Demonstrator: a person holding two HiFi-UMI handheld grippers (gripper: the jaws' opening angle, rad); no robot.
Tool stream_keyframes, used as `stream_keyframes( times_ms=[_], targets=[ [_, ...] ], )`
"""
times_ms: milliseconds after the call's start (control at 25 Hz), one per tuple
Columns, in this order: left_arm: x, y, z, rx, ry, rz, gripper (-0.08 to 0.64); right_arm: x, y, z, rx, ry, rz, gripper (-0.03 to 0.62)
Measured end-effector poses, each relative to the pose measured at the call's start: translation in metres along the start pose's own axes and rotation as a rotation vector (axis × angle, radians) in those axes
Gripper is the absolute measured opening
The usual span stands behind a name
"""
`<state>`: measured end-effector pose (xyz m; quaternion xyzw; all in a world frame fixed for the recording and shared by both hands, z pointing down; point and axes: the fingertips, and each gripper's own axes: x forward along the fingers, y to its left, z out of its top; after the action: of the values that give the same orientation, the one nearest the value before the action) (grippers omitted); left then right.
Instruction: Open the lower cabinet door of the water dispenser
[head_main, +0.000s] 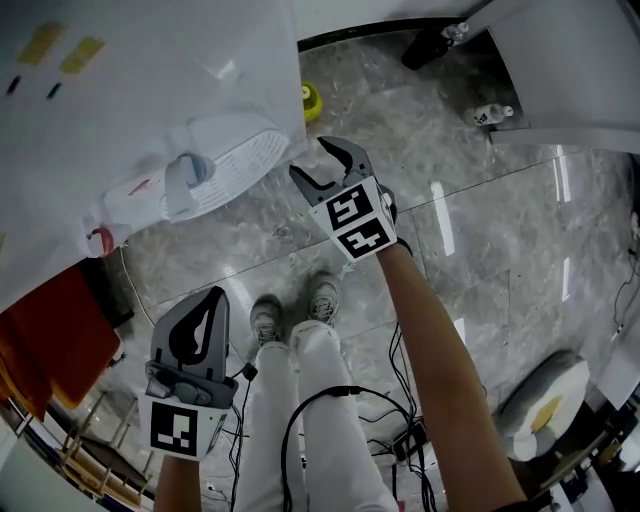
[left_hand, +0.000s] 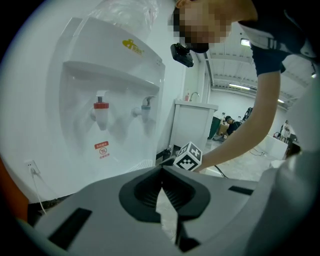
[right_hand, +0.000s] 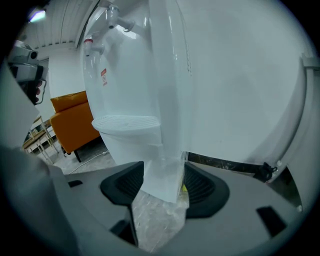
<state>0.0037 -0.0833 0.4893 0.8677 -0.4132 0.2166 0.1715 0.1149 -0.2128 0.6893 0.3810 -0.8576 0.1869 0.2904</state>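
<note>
Right gripper (head_main: 312, 160) is out ahead on a straight forearm, tilted down at the front corner of the water dispenser (head_main: 150, 90), just beside its drip tray (head_main: 235, 158). My jaws are apart, the white corner edge lines up between them, and the pads aren't pressing it. Left gripper (head_main: 207, 300) sits low near my left shoe (head_main: 266, 320), tilted down, jaws together, empty. The dispenser's lower front (right_hand: 131, 147) sits under the tray.
</note>
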Motion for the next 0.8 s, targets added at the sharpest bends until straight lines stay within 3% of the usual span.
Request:
stream_keyframes(
  times_ms=[360,680,800],
  targets=[
    [0.012,0.008,-0.014,-0.004,-0.002,0.008,0.009,0.033,-0.011,-0.012,-0.095,0.048,0.053,0.272],
    [0.019,0.009,-0.022,-0.006,0.002,0.013,0.009,0.045,-0.010,-0.008,-0.124,0.058,0.117,0.270],
    [0.022,0.007,-0.021,-0.005,-0.004,0.011,0.009,0.044,-0.010,-0.004,-0.089,0.049,0.114,0.256]
  ],
)
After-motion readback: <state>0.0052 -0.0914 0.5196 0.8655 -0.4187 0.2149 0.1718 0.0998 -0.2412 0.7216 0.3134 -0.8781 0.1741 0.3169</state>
